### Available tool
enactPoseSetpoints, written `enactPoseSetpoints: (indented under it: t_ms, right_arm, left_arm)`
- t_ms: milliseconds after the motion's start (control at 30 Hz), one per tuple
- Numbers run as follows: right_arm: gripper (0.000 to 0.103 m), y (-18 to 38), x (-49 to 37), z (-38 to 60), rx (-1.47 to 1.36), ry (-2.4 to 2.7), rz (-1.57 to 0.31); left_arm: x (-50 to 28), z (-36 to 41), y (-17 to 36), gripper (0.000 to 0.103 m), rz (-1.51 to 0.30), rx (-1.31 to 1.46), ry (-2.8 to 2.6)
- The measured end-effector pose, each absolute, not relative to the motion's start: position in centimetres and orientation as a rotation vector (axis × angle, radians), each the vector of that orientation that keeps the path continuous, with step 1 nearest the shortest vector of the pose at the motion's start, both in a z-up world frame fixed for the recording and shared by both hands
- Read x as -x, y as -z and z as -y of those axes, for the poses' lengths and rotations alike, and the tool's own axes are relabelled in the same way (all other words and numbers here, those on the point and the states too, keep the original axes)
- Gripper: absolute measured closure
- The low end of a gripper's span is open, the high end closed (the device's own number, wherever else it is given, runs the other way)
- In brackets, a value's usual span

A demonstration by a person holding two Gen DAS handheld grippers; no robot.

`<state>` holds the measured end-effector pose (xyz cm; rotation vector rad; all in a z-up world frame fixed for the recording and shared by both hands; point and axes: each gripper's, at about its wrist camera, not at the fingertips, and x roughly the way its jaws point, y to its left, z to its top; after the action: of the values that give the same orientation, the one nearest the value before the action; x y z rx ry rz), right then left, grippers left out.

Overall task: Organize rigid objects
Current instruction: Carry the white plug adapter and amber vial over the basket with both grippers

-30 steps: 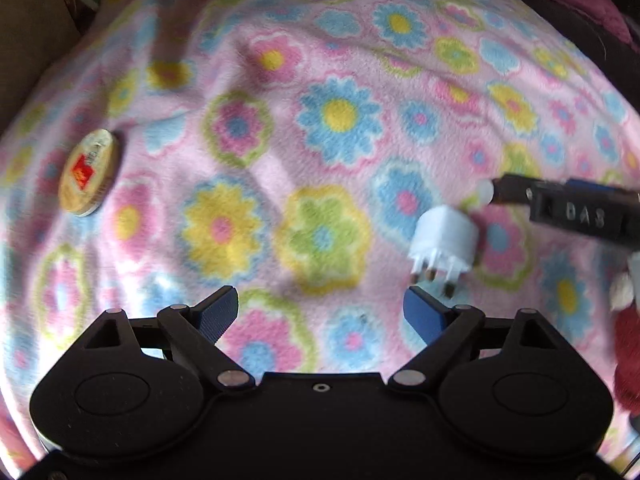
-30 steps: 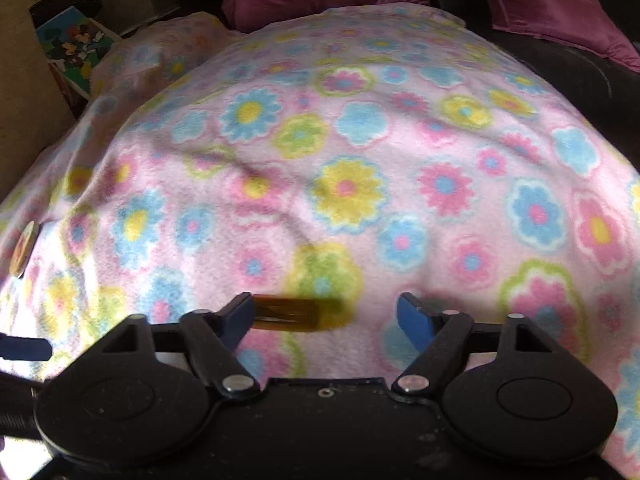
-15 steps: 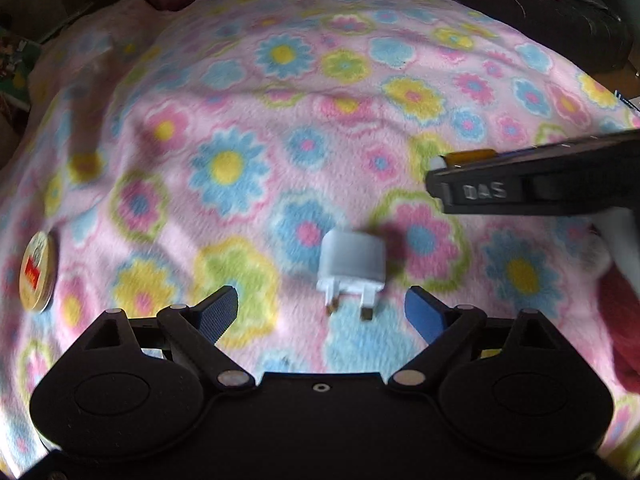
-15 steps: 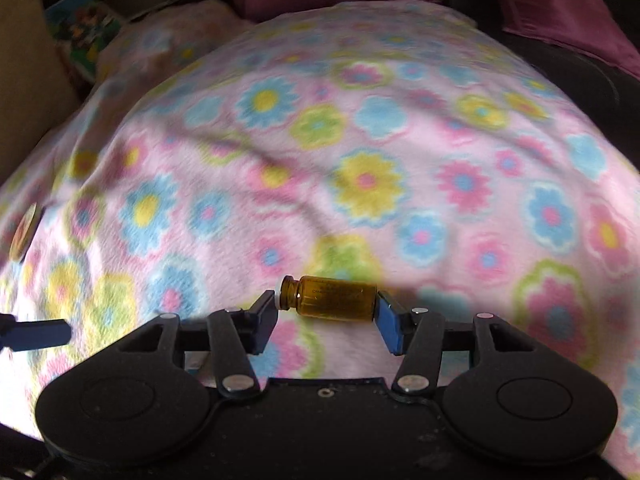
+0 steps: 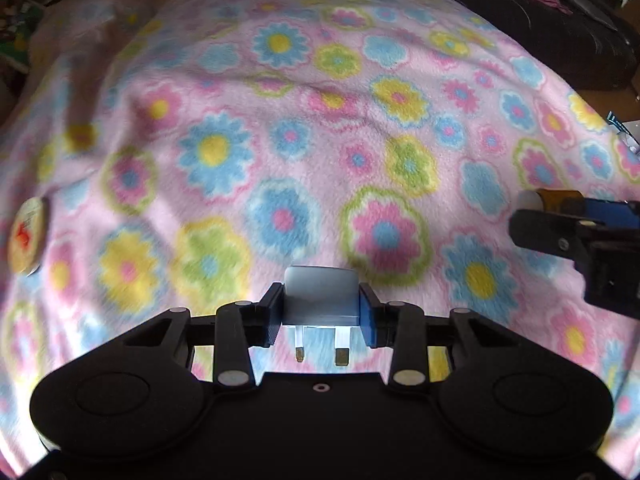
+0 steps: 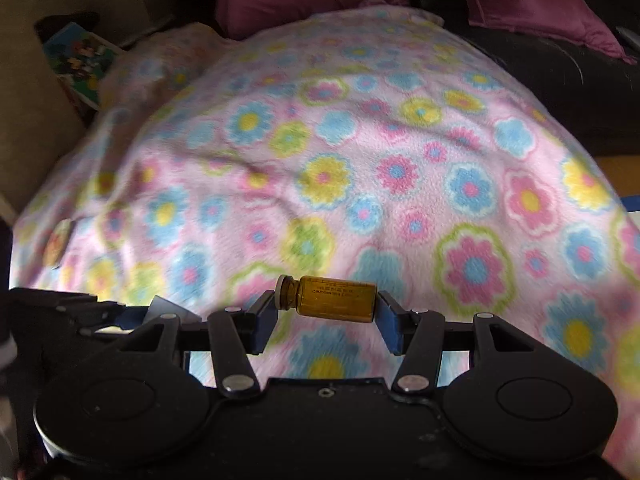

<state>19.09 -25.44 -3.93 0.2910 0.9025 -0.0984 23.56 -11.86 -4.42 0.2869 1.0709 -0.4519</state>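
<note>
Flowered fleece blanket (image 5: 360, 128) fills both views, with dark cushions along the top edge. Your left gripper (image 5: 320, 312) is clamped on the white plug (image 5: 319, 294) at lower centre; your right gripper (image 6: 326, 316) pinches the amber vial (image 6: 334, 298) end to end. Both pickups look done; placing remains, and the round tin (image 5: 26, 236) at far left lies untouched.

Bottle label (image 6: 335, 293): print too small for me to read.
Round disc (image 5: 27, 235): blurred, my frame's edge crops it.
</note>
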Motion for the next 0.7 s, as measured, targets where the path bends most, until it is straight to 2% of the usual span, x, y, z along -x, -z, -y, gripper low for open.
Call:
enactPoseSetpoints:
  t_ms: [333, 700]
  right_arm:
    - [0.050, -2.6, -7.2, 22.4, -0.314, -0.018, -0.842]
    - [0.050, -2.7, 5.0, 16.6, -0.180, -0.078, -0.881]
  left_arm:
    - [-12.6, 6.2, -2.2, 0.065, -1.062, -0.229, 0.343]
    - [-1.3, 2.7, -2.4, 0.065, -1.064, -0.136, 0.271]
